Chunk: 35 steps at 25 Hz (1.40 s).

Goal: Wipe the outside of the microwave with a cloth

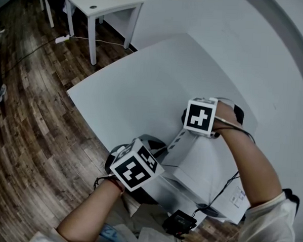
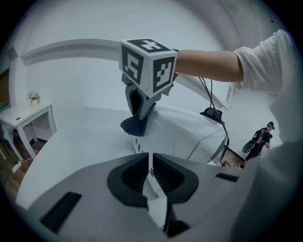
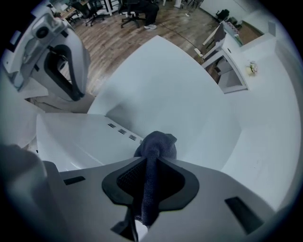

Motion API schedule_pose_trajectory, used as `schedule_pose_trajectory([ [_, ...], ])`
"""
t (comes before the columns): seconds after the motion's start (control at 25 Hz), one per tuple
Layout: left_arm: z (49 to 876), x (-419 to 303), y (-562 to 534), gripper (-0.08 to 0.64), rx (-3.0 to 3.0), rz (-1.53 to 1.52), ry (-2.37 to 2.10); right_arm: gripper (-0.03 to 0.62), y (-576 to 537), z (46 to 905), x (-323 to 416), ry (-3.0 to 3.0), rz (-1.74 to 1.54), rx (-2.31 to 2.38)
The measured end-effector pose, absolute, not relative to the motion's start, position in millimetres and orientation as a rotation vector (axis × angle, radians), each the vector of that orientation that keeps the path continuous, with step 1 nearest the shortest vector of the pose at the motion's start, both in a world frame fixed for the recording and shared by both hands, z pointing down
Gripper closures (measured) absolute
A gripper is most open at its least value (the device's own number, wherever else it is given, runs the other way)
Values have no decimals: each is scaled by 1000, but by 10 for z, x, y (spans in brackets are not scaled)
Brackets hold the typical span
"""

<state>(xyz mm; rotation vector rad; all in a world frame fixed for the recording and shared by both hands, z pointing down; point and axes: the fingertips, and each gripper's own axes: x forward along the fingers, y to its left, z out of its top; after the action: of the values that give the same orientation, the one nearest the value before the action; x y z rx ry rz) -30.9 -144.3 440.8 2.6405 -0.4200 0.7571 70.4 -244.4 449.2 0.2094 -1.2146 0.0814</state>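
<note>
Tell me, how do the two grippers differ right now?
The right gripper clamps a dark cloth against the microwave top; the left gripper is shut on nothing. The right reaches farther from the person than the left. Both carry marker cubes.

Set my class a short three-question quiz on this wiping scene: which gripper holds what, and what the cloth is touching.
1. True or false: the left gripper holds the cloth.
2. Which thing does the cloth touch? A. the white microwave B. the wooden floor C. the small side table
3. Fill in the blank: the left gripper's jaws are ___, with nothing between them.
Key: 1 false, the right gripper grips it; 2 A; 3 shut.
</note>
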Motion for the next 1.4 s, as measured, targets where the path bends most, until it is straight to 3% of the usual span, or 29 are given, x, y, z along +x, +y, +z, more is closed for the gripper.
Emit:
schedule_pose_trajectory([
  [0.4, 4341, -413, -1434, 541, 2668, 792, -424, 508, -1777, 4241, -151, -1535, 16, 157],
  [0.8, 4134, -505, -1362, 541, 2725, 817, -406, 508, -1364, 3932, -475, -1822, 25, 266],
  [1.08, 3678, -400, -1189, 541, 2822, 722, -362, 508, -1138, 3606, -233, -2039, 121, 525],
  [1.4, 3250, 240, -878, 541, 2957, 693, -173, 508, -767, 3365, 512, -2112, 226, 979],
])
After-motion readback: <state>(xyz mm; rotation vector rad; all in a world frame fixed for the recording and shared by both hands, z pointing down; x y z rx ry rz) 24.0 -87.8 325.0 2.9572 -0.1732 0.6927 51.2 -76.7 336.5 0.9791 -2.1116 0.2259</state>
